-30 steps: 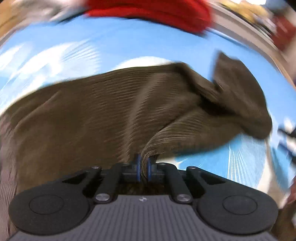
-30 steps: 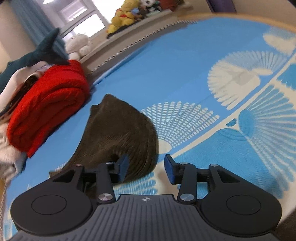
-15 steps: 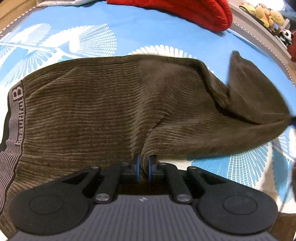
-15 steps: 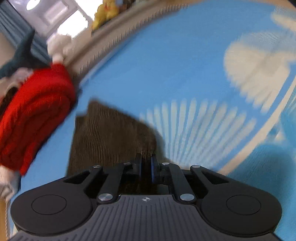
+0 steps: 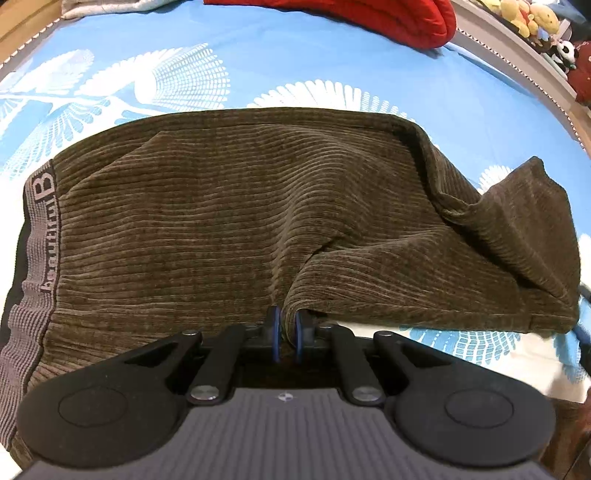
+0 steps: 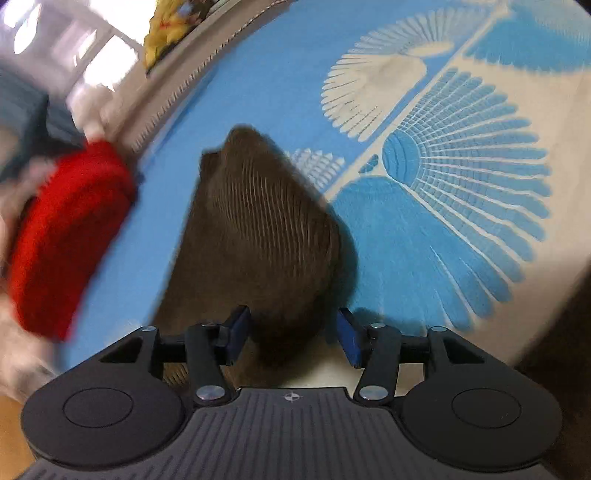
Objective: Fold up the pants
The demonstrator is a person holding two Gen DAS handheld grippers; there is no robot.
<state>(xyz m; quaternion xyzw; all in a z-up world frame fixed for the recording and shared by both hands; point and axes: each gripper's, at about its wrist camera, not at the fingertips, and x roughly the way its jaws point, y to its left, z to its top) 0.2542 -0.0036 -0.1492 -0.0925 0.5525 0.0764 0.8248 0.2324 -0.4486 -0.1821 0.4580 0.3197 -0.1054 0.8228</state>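
Note:
Brown corduroy pants (image 5: 229, 206) lie folded across the blue patterned bed sheet (image 5: 258, 66), their grey lettered waistband (image 5: 37, 236) at the left. My left gripper (image 5: 286, 334) is shut on a fold of the near edge of the cloth. In the right wrist view the leg end of the pants (image 6: 258, 229) lies rumpled just ahead of my right gripper (image 6: 293, 334). Its jaws are opening, and the cloth's near tip sits between the blue pads without being pressed.
A folded red garment (image 6: 62, 247) (image 5: 369, 18) lies beyond the pants near the bed's far rim. Plush toys (image 5: 528, 18) line a ledge behind the grey bed edge (image 5: 524, 62). White cloth (image 5: 103, 5) sits at the top left.
My right gripper shut on the leg end half a second ago and has now let it go, jaws parted. The leg end has dropped onto the sheet. The left grip is unchanged.

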